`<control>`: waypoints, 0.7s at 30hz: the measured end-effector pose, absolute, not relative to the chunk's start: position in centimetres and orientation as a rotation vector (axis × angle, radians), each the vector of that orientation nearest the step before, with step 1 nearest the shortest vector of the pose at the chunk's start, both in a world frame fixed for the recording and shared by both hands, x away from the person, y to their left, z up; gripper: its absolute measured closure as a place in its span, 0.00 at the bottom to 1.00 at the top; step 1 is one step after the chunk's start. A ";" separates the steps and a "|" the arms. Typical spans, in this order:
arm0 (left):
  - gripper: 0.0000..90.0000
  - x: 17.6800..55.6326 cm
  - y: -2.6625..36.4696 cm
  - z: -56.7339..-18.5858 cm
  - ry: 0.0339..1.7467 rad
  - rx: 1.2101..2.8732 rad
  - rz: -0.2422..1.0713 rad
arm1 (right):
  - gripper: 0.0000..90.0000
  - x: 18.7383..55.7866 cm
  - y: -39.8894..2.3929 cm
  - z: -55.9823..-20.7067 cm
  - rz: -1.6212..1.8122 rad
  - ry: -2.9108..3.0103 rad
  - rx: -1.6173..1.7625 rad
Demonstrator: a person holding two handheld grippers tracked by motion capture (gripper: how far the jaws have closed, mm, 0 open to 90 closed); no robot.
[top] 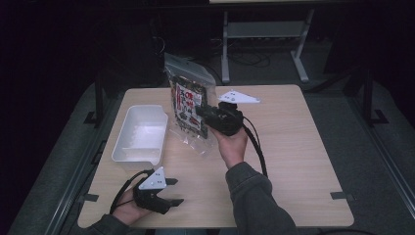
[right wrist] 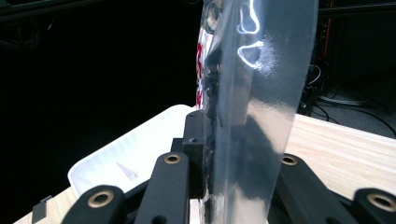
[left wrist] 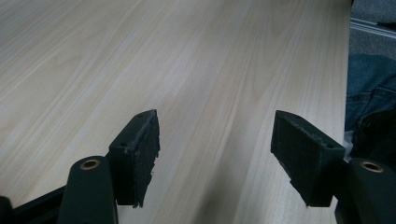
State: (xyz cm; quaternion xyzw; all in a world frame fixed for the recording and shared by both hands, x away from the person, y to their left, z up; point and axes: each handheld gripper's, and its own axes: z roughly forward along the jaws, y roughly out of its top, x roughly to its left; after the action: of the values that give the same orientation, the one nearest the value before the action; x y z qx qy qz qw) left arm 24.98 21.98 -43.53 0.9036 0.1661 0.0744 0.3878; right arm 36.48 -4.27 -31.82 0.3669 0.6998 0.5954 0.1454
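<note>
Snack bag stands nearly upright above the middle of the wooden surface, pinched at its right edge by the right gripper. Its long axis runs up and down, leaning slightly back, with the clear sealed top pointing up and away from the person and the clear bottom seam near the surface. The printed face, dark with red and white patches, is turned toward the person. In the right gripper view the bag is seen edge-on, a tall clear strip rising from between the black fingers, which are closed narrowly on it.

A white tray lies just left of the bag, its long axis running away from the person, apart from the bag's lower corner.

The left gripper sits low at the near left part of the surface, pointing right. In the left gripper view its fingers stand wide apart over bare wood, with nothing between them.
</note>
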 end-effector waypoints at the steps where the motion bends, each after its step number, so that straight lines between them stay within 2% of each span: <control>1: 0.35 25.0 22.1 -43.5 0.422 2.301 0.191 | 0.84 36.6 -4.0 -31.8 1.714 2.017 1.054; 21: 0.35 24.5 24.5 -43.6 0.464 2.293 0.201 | 0.84 38.1 2.3 -31.0 1.721 1.990 0.972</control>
State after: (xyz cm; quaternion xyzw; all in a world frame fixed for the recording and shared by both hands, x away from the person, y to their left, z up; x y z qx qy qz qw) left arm 24.50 24.46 -43.60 0.9008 0.1821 0.0791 0.3863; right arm 38.13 2.28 -31.05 0.3418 0.6994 0.6049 0.1678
